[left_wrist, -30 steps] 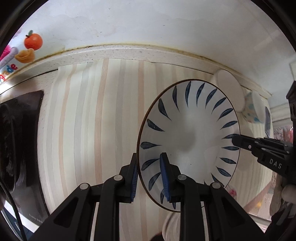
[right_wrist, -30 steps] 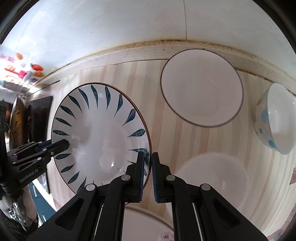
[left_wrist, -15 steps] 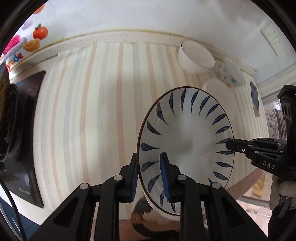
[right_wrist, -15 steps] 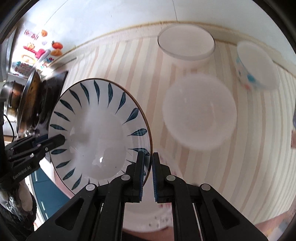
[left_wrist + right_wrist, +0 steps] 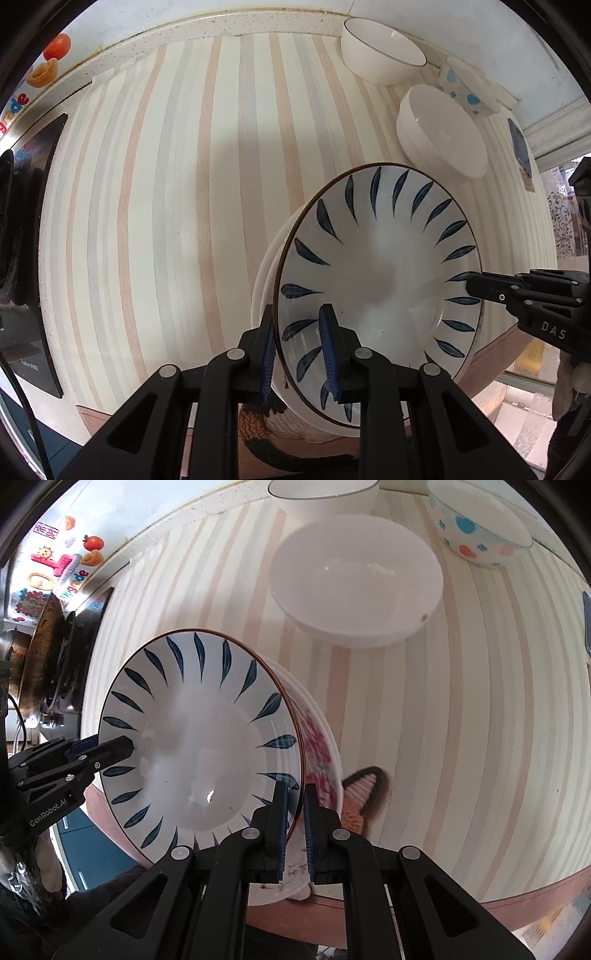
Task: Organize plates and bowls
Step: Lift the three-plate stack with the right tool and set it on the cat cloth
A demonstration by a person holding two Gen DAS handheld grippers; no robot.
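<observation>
Left gripper: the left gripper [image 5: 299, 350] is clamping the near rim of the blue-leaf plate [image 5: 380, 284], one blue pad inside the rim and one outside.
Right gripper: the right gripper [image 5: 295, 827] is pinching the opposite rim of the same plate, its jaws nearly together on the thin edge.
Blue-leaf plate: it is hanging tilted between the two grippers, just above a stack of plates [image 5: 321, 746].
Stack of plates: it is sitting near the front edge of the striped counter [image 5: 166, 184]; the top plate is showing a pink flower pattern.
Wide white bowl: the wide white bowl [image 5: 354, 579] is resting on the counter just behind the stack.
Small white bowl: the small white bowl [image 5: 380, 55] is standing by the back wall.
Spotted bowl: the spotted bowl [image 5: 480, 524] is standing to the right of the small bowl.
Stove: the stove [image 5: 22, 240] is lying along the counter's left edge.
</observation>
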